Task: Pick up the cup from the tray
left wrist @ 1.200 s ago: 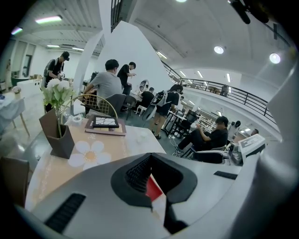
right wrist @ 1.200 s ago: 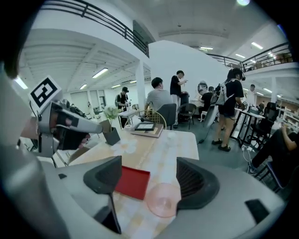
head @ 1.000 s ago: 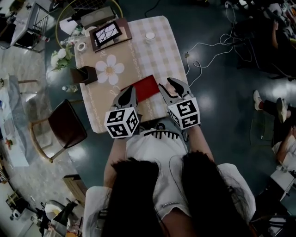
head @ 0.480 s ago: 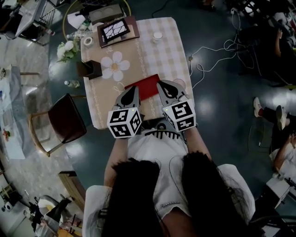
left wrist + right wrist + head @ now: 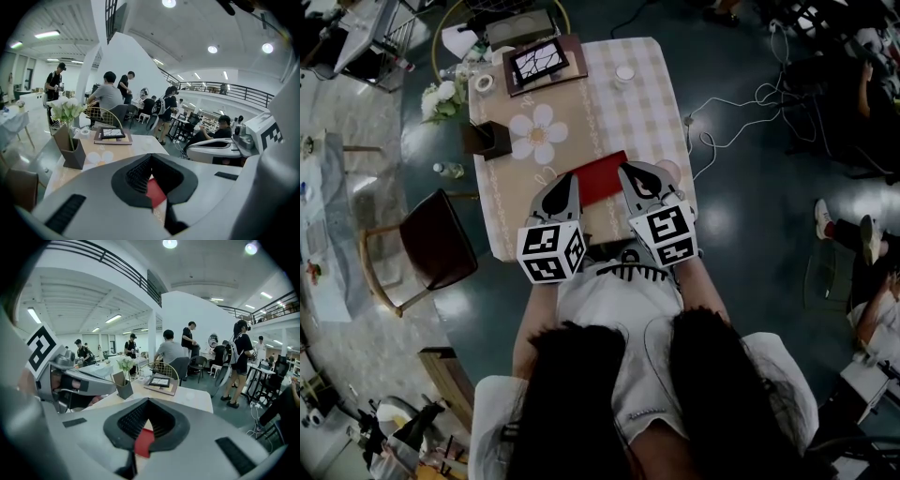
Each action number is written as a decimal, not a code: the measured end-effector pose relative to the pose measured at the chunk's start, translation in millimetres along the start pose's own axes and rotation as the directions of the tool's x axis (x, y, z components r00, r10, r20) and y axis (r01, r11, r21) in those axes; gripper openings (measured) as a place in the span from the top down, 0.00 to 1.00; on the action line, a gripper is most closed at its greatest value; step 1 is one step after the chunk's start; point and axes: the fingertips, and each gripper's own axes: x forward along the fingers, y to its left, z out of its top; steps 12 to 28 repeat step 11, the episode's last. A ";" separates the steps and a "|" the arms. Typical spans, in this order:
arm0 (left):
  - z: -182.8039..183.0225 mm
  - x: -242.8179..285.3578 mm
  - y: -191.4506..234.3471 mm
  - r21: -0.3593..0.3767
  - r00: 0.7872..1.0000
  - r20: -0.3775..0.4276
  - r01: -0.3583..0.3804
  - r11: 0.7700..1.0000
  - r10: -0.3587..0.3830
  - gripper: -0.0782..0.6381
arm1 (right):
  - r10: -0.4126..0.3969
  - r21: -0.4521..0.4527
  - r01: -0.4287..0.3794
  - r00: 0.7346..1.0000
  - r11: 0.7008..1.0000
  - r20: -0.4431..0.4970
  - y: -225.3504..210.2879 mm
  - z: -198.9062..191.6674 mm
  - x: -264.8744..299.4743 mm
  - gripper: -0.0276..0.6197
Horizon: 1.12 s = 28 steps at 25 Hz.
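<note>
A small white cup (image 5: 624,73) stands at the far end of the checked table (image 5: 633,117), just right of a brown tray (image 5: 546,64) that carries a dark patterned slab. The tray (image 5: 112,136) also shows in the left gripper view. My left gripper (image 5: 565,178) hovers over the table's near edge, beside a red mat (image 5: 598,178), its jaws shut with nothing between them. My right gripper (image 5: 630,171) sits at the mat's other side, also shut and empty. Both are far from the cup. The red mat (image 5: 143,442) shows through the right jaws' gap.
A black holder with white flowers (image 5: 483,139) stands at the table's left edge, with a tape roll (image 5: 485,82) behind it and a flower-shaped mat (image 5: 534,133) beside it. A dark chair (image 5: 436,248) stands left of the table. Cables (image 5: 722,103) lie on the floor at right.
The right gripper's jaws, parted a second ago, have closed on nothing. Both grippers have shifted slightly over the table's near edge.
</note>
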 end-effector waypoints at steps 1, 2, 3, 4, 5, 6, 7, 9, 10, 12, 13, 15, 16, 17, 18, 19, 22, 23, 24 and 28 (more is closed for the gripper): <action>0.6 0.2 -0.2 0.002 1.000 0.003 0.001 1.000 -0.001 0.88 | -0.002 -0.010 0.002 1.000 1.000 -0.002 1.3 -0.1 0.6 0.95; 1.1 0.4 -1.0 0.006 1.000 0.005 0.004 1.000 -0.004 0.88 | -0.005 -0.023 0.004 1.000 1.000 -0.007 2.8 -0.7 1.1 0.95; 1.4 0.3 -2.1 0.011 1.000 0.007 0.007 1.000 -0.007 0.88 | -0.007 -0.035 0.006 1.000 0.999 -0.012 4.5 -1.6 1.2 0.95; 1.7 -0.2 -3.2 0.016 1.000 0.008 0.011 1.000 -0.011 0.88 | -0.008 -0.041 0.007 1.000 0.999 -0.016 6.3 -2.1 1.2 0.95; 2.0 -0.8 -4.0 0.020 1.000 0.009 0.014 1.000 -0.014 0.88 | -0.008 -0.042 0.007 1.000 0.999 -0.017 7.9 -2.3 1.0 0.95; 2.0 -1.5 -4.4 0.021 1.000 0.009 0.017 1.000 -0.017 0.88 | -0.009 -0.043 0.008 1.000 0.999 -0.018 9.1 -2.4 0.7 0.95; 2.0 -2.1 -4.6 0.021 1.000 0.010 0.020 1.000 -0.020 0.88 | -0.011 -0.044 0.010 1.000 0.999 -0.019 9.9 -2.4 0.3 0.95; 2.4 -2.6 -4.9 0.021 1.000 0.012 0.026 0.999 -0.026 0.88 | -0.016 -0.049 0.015 1.000 0.999 -0.014 10.3 -1.4 -0.6 0.95; 2.8 -2.5 -5.0 0.021 0.999 0.013 0.029 0.999 -0.029 0.88 | -0.019 -0.051 0.019 1.000 0.999 -0.009 10.0 -0.5 -1.0 0.95; 3.3 -2.5 -5.2 0.023 0.999 0.014 0.032 0.999 -0.032 0.88 | -0.023 -0.053 0.023 1.000 0.998 -0.005 9.5 0.4 -1.5 0.95; 3.3 -2.5 -5.2 0.023 0.999 0.014 0.032 0.999 -0.032 0.88 | -0.023 -0.053 0.023 1.000 0.998 -0.005 9.5 0.4 -1.5 0.95; 3.3 -2.5 -5.2 0.023 0.999 0.014 0.032 0.999 -0.032 0.88 | -0.023 -0.053 0.023 1.000 0.998 -0.005 9.5 0.4 -1.5 0.95; 3.3 -2.5 -5.2 0.023 0.999 0.014 0.032 0.999 -0.032 0.88 | -0.023 -0.053 0.023 1.000 0.998 -0.005 9.5 0.4 -1.5 0.95; 3.3 -2.5 -5.2 0.023 0.999 0.014 0.032 0.999 -0.032 0.88 | -0.023 -0.053 0.023 1.000 0.998 -0.005 9.5 0.4 -1.5 0.95; 3.3 -2.5 -5.2 0.023 0.999 0.014 0.032 0.999 -0.032 0.88 | -0.023 -0.053 0.023 1.000 0.998 -0.005 9.5 0.4 -1.5 0.95; 3.3 -2.5 -5.2 0.023 0.999 0.014 0.032 0.999 -0.032 0.88 | -0.023 -0.053 0.023 1.000 0.998 -0.005 9.5 0.4 -1.5 0.95; 3.3 -2.5 -5.2 0.023 0.999 0.014 0.032 0.999 -0.032 0.88 | -0.023 -0.053 0.023 1.000 0.998 -0.005 9.5 0.4 -1.5 0.95; 3.3 -2.5 -5.2 0.023 0.999 0.014 0.032 0.999 -0.032 0.88 | -0.023 -0.053 0.023 1.000 0.998 -0.005 9.5 0.4 -1.5 0.95; 3.3 -2.5 -5.2 0.023 0.999 0.014 0.032 0.999 -0.032 0.88 | -0.023 -0.053 0.023 1.000 0.998 -0.005 9.5 0.4 -1.5 0.95; 3.3 -2.5 -5.2 0.023 0.999 0.014 0.032 0.999 -0.032 0.88 | -0.023 -0.053 0.023 1.000 0.998 -0.005 9.5 0.4 -1.5 0.95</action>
